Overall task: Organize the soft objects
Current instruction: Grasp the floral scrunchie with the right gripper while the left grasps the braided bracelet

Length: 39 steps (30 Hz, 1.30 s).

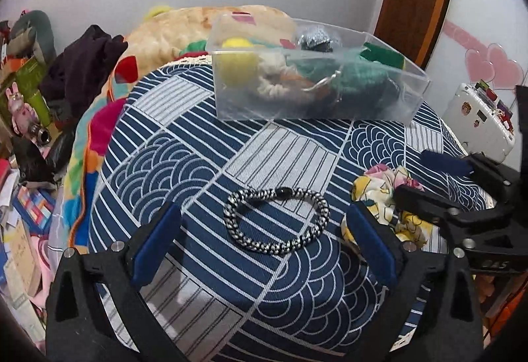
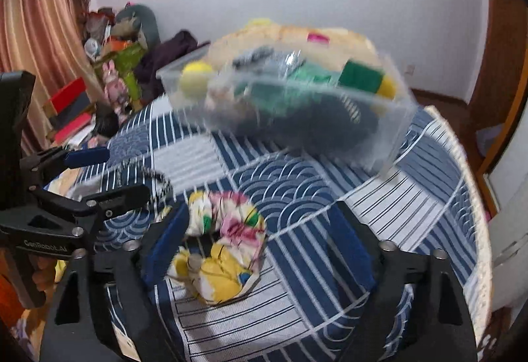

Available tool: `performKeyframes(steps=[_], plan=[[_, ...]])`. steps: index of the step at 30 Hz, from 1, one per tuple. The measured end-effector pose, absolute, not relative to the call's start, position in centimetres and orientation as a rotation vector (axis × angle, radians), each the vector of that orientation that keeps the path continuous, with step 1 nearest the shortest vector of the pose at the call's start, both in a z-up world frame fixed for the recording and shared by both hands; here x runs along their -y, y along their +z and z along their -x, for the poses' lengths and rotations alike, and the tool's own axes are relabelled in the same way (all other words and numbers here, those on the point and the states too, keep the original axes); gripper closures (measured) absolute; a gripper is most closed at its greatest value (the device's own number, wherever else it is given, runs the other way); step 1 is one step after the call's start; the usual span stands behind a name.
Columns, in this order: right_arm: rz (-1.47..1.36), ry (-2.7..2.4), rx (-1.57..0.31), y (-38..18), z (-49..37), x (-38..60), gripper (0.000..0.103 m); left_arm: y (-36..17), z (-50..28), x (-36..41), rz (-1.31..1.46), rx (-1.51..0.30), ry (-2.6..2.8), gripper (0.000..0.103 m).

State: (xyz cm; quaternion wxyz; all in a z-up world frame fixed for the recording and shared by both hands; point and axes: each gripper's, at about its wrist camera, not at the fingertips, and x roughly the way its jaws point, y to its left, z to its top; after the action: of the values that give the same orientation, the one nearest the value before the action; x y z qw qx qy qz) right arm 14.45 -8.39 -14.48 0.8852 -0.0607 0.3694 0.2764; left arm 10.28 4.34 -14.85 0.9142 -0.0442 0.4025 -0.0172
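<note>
Scrunchie (image 2: pixel 221 243) cloth, light and floppy, lies on the table (image 2: pixel 396 203) between the wide-open right tool (image 2: pixel 260 249), best pinched across its bunched ring, while the braided band (image 1: pixel 276 220) sits ahead of the open left tool (image 1: pixel 264 249).

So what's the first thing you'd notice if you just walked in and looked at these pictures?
Probably the clear plastic box at the far side of the blue patterned tablecloth, stuffed with colourful soft things like a yellow ball. Next, the black-and-white braided band lying between the open fingers of the left hand-held gripper. Beside it, the flowery scrunchie sits between the open fingers of the right hand-held gripper.
</note>
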Motion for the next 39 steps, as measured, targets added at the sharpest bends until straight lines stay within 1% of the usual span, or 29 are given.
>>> performKeyframes(steps=[1,2,4,6,8,9,10,11,12,13,14,15,16,19,20,22,27,33,39], plan=[[0.123,0.589,-0.79,-14.9,-14.6,8.2,0.033,-15.0,-10.2,-4.2,0.084,-0.823,-0.039,0.001],[0.124,0.596,-0.805,-15.2,-14.8,8.0,0.035,-15.1,-10.3,-4.1,0.077,-0.823,-0.039,0.001],[0.133,0.603,-0.826,-15.8,-14.7,7.7,0.045,-15.7,-10.5,-3.8,0.057,-0.833,-0.04,0.001],[0.145,0.603,-0.829,-16.1,-14.5,7.6,0.052,-16.2,-10.7,-3.7,0.057,-0.837,-0.036,0.001],[0.158,0.607,-0.818,-15.9,-14.3,7.7,0.063,-16.2,-10.5,-3.6,0.051,-0.82,-0.025,0.002],[0.155,0.613,-0.818,-16.0,-14.1,7.8,0.071,-16.2,-10.4,-3.5,0.046,-0.81,-0.021,0.007],[0.152,0.616,-0.818,-15.9,-14.1,7.8,0.076,-16.1,-10.3,-3.5,0.044,-0.803,-0.024,0.012],[0.151,0.615,-0.817,-15.9,-14.1,8.0,0.078,-16.0,-10.3,-3.4,0.039,-0.803,-0.032,0.023],[0.15,0.614,-0.815,-15.9,-14.1,8.1,0.082,-15.9,-10.4,-3.4,0.032,-0.805,-0.046,0.029],[0.144,0.613,-0.815,-15.9,-14.2,8.3,0.083,-15.8,-10.3,-3.3,0.025,-0.8,-0.055,0.039],[0.136,0.614,-0.815,-15.8,-14.2,8.5,0.084,-15.7,-10.2,-3.3,0.019,-0.795,-0.061,0.043],[0.129,0.614,-0.814,-15.8,-14.2,8.6,0.086,-15.6,-10.2,-3.3,0.011,-0.793,-0.07,0.05],[0.123,0.61,-0.811,-15.7,-14.2,8.8,0.087,-15.5,-10.1,-3.3,0.006,-0.79,-0.077,0.059],[0.104,0.602,-0.803,-15.5,-14.3,9.3,0.089,-15.2,-10.2,-3.5,0.014,-0.786,-0.095,0.073],[0.099,0.604,-0.803,-15.4,-14.3,9.4,0.089,-15.1,-10.3,-3.6,0.019,-0.782,-0.096,0.076],[0.091,0.605,-0.797,-15.3,-14.2,9.6,0.09,-14.9,-10.4,-3.7,0.036,-0.781,-0.111,0.089],[0.087,0.603,-0.76,-14.4,-13.9,9.9,0.091,-13.7,-10.7,-4.0,0.066,-0.749,-0.115,0.091],[0.065,0.589,-0.728,-13.2,-14.2,10.5,0.091,-12.0,-11.1,-4.2,0.084,-0.701,-0.114,0.091],[0.044,0.554,-0.65,-10.5,-14.6,11.2,0.091,-10.0,-12.1,-4.1,0.083,-0.65,-0.105,0.091]])
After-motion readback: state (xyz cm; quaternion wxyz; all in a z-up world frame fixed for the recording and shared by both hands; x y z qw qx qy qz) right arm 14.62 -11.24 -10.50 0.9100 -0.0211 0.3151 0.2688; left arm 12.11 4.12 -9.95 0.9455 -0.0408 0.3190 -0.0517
